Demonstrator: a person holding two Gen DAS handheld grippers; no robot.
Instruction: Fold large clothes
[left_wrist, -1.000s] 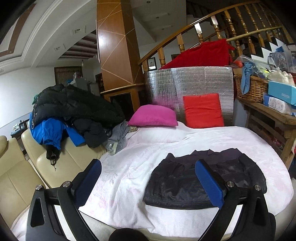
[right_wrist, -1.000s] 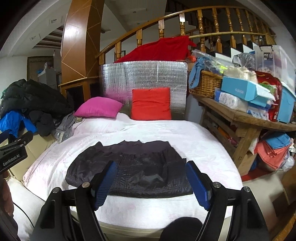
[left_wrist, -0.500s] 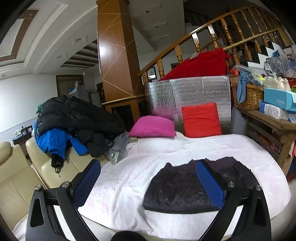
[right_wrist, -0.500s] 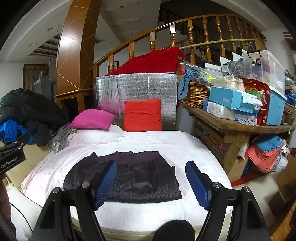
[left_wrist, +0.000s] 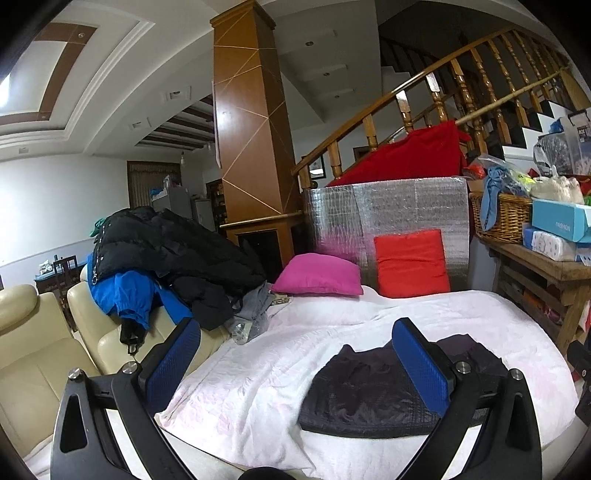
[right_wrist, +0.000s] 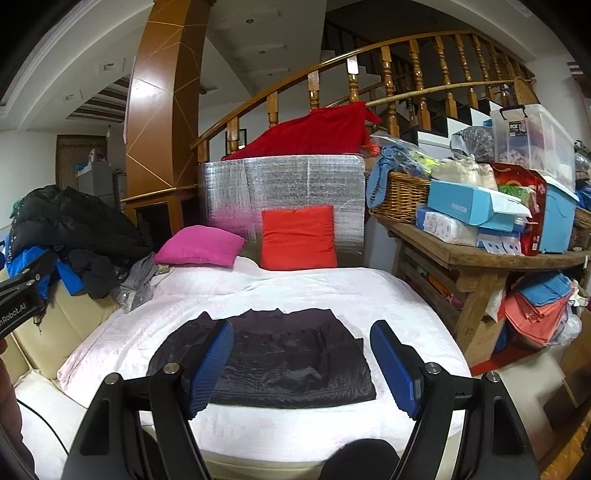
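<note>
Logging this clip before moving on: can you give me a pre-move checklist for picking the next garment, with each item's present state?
1. Left gripper open and free of cloth: ok.
2. Right gripper open and free of cloth: ok.
3. Dark garment folded flat on the white cover: ok.
4. Garment clear of both grippers: ok.
5. Clothes pile on the sofa offers more items: ok.
6. Which pile item lifts free: cannot tell.

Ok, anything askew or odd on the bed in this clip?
Nothing stands out. The dark garment lies folded flat on the white bedspread, its upper-left corner jutting out slightly. Both grippers, left and right, hover open above it, holding nothing.
</note>
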